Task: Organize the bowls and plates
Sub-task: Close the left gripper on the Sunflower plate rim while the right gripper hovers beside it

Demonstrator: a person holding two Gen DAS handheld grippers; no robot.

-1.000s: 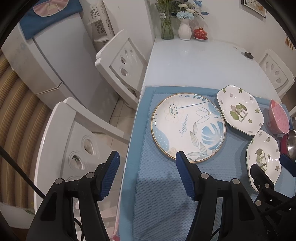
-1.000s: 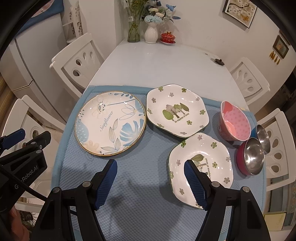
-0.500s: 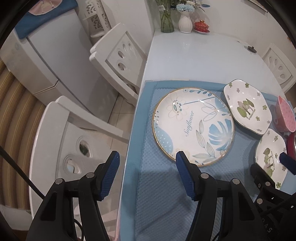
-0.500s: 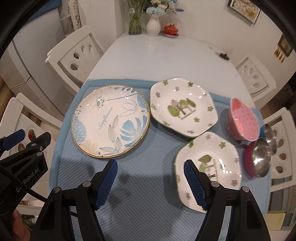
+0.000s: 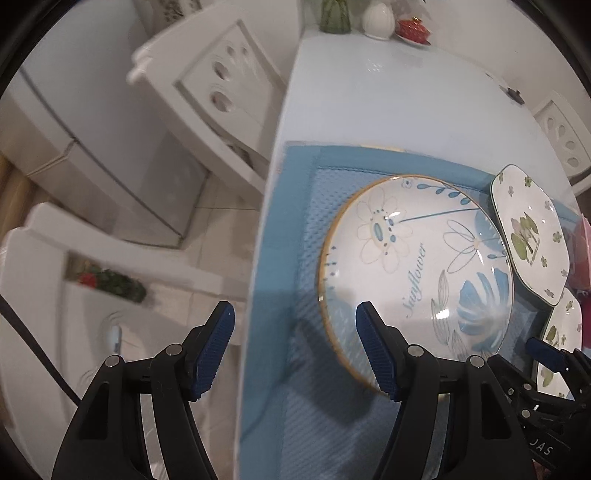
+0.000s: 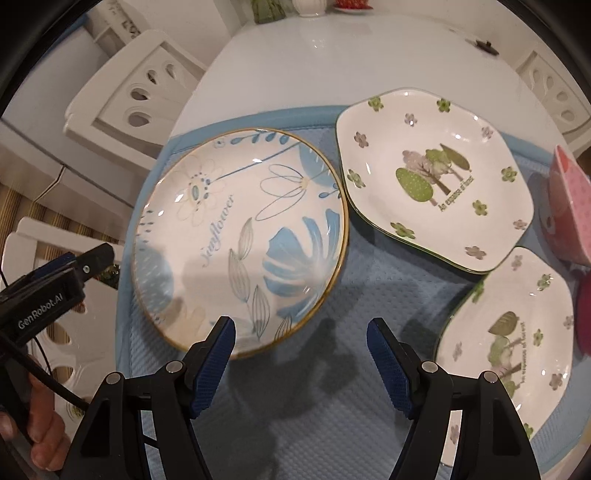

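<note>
A round plate (image 5: 417, 266) (image 6: 240, 240) with blue flowers and a gold rim lies on the left of a blue mat (image 5: 303, 184). Right of it lie two white six-sided plates with green trees, one farther (image 6: 436, 177) and one nearer (image 6: 517, 332). A pink bowl (image 6: 569, 214) and a red bowl (image 6: 583, 314) stand at the right edge. My left gripper (image 5: 293, 325) hovers over the round plate's left rim and the table edge; its jaws are opening with nothing gripped. My right gripper (image 6: 299, 328) is open above the mat, at the round plate's near rim.
White chairs (image 5: 221, 92) (image 6: 136, 99) stand left of the table, another (image 6: 554, 92) at the far right. A vase (image 5: 376, 18) and a red lidded cup (image 5: 412, 29) sit at the table's far end, a small dark object (image 6: 484, 46) nearby. A hand (image 6: 40, 424) holds the left gripper.
Both grippers have come down and closer to the plates, which now look larger. The left one has shifted toward the round plate's left rim, and its jaws stand slightly wider.
</note>
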